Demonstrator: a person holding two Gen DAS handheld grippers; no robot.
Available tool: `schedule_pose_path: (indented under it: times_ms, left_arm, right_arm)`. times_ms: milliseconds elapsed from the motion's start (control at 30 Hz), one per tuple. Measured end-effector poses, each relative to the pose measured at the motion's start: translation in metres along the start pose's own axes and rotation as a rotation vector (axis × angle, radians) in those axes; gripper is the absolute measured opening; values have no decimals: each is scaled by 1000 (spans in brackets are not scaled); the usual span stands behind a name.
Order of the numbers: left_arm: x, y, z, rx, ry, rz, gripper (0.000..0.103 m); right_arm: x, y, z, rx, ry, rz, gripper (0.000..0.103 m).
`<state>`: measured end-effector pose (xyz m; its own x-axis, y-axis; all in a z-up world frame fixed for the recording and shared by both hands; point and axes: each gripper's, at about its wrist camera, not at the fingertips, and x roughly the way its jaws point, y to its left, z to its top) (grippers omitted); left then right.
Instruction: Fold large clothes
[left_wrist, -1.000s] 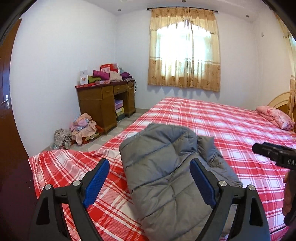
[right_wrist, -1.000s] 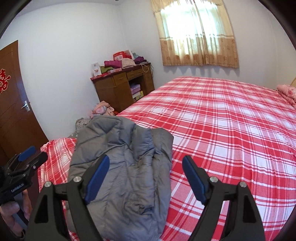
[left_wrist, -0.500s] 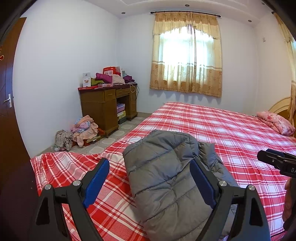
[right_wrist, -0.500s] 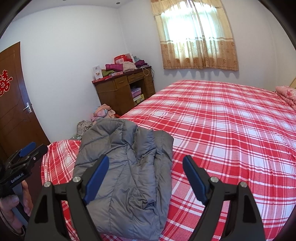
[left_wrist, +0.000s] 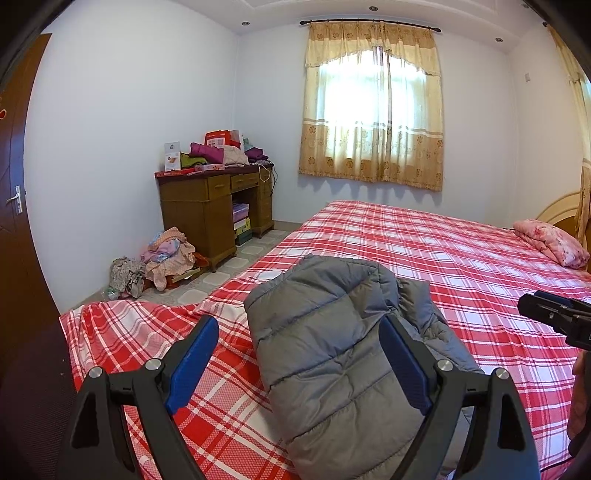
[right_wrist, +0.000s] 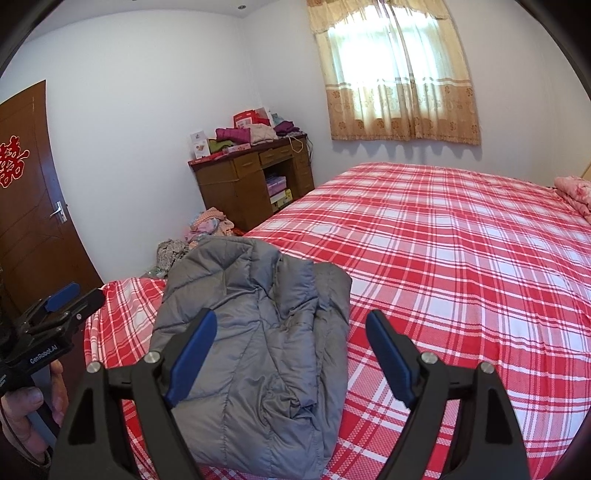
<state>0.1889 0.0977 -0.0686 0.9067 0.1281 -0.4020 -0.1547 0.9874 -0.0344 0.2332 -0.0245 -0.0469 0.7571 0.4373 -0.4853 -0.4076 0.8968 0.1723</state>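
A grey quilted puffer jacket (left_wrist: 332, 343) lies folded into a long bundle near the foot of the bed (left_wrist: 461, 258), which has a red and white plaid sheet. My left gripper (left_wrist: 297, 358) hovers open above the jacket's left part, nothing between its blue pads. In the right wrist view the same jacket (right_wrist: 258, 332) lies lower left, and my right gripper (right_wrist: 291, 350) hangs open over its right edge, holding nothing. The left gripper (right_wrist: 62, 306) shows at that view's left edge, held by a hand. The right gripper's tip (left_wrist: 554, 317) pokes in at the left view's right edge.
A wooden desk (left_wrist: 214, 206) piled with clothes and boxes stands by the far wall. Heaps of clothes (left_wrist: 162, 254) lie on the tiled floor beside it. A pink pillow (left_wrist: 550, 243) rests at the bed's head. A brown door (right_wrist: 33, 206) is at the left.
Both views have tilted up a little, so the jacket sits lower in the frames. The jacket has not moved and both grippers stay open.
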Motion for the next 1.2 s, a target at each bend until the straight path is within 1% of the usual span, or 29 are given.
schedule_pose_path:
  times_ms: [267, 633, 733, 800, 900, 1200]
  left_arm:
    - [1, -1, 0, 3, 7, 5, 89]
    - [4, 2, 0, -1, 11, 11, 89]
    - [5, 3, 1, -3, 17, -2, 89]
    - [4, 4, 1, -8, 9, 16, 89]
    - [4, 5, 1, -17, 9, 7, 89]
    - [5, 2, 0, 0, 6, 21, 89]
  right_arm:
    - [-4, 5, 4, -20, -18, 4, 87]
    - [-3, 8, 3, -34, -18, 8, 87]
    - [-3, 8, 3, -34, -18, 8, 87]
    - [-3, 8, 3, -35, -18, 8, 87]
    - [-3, 9, 3, -36, -19, 7, 87]
    - [-2, 10, 1, -40, -12, 10, 87]
